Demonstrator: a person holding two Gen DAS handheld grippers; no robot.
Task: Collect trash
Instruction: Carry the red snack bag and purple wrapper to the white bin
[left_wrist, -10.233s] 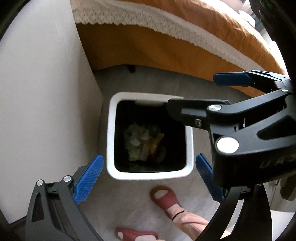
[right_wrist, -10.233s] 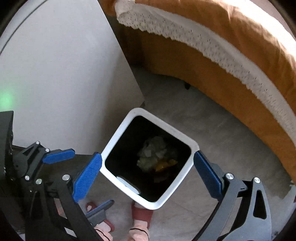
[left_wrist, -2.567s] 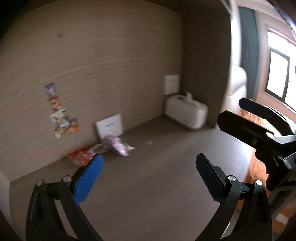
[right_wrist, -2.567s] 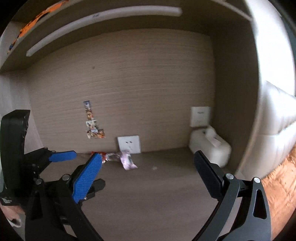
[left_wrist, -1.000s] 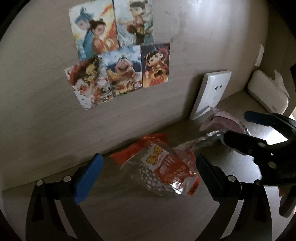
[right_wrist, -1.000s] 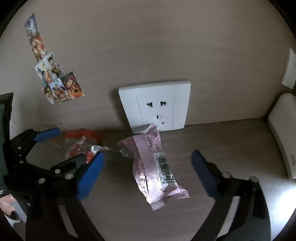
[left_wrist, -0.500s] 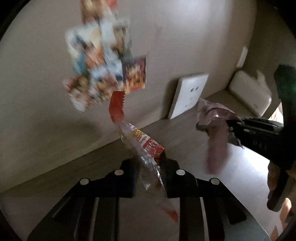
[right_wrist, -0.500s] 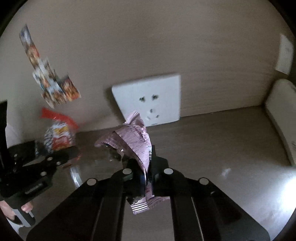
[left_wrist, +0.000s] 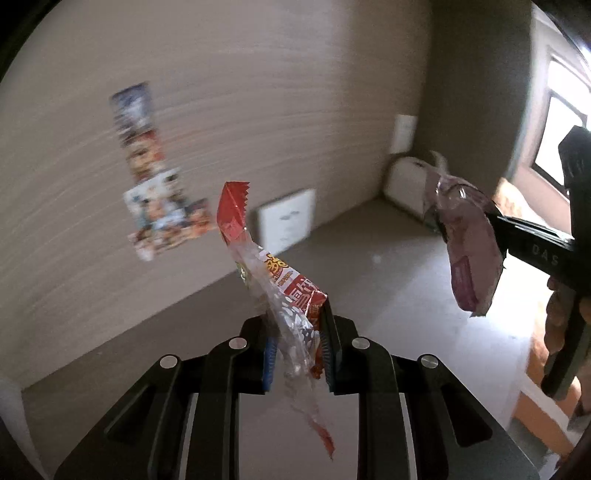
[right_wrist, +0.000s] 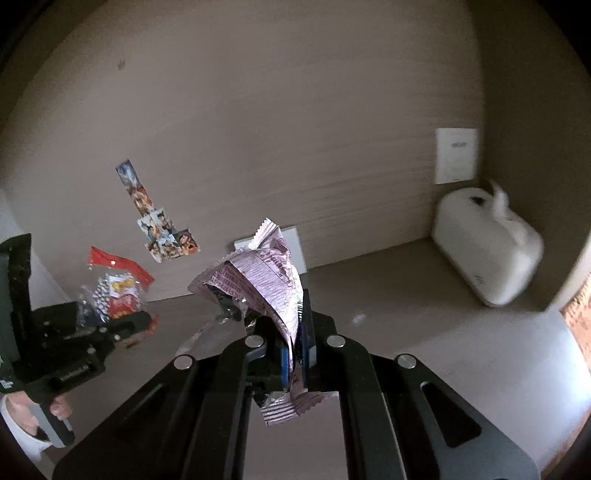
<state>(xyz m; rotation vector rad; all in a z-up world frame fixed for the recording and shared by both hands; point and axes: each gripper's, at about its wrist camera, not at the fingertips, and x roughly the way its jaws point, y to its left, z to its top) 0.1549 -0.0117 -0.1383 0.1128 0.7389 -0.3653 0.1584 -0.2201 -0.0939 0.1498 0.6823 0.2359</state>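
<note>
My left gripper (left_wrist: 295, 325) is shut on a red and clear snack wrapper (left_wrist: 275, 273) and holds it up above the wooden shelf (left_wrist: 388, 280). My right gripper (right_wrist: 293, 332) is shut on a pink wrapper (right_wrist: 266, 280), also lifted off the shelf. In the left wrist view the pink wrapper (left_wrist: 469, 243) hangs from the right gripper (left_wrist: 495, 218) at the right. In the right wrist view the red wrapper (right_wrist: 118, 291) and left gripper (right_wrist: 122, 325) show at the left.
A white tissue box (right_wrist: 487, 251) stands in the shelf's far right corner. A white wall socket (left_wrist: 286, 221) and stickers (left_wrist: 159, 206) are on the back panel. A silver scrap (right_wrist: 229, 314) lies on the shelf. An orange bed (left_wrist: 543, 402) is at right.
Both grippers have pulled back from the back panel with their wrappers held. The socket and stickers look smaller and farther away than half a second ago.
</note>
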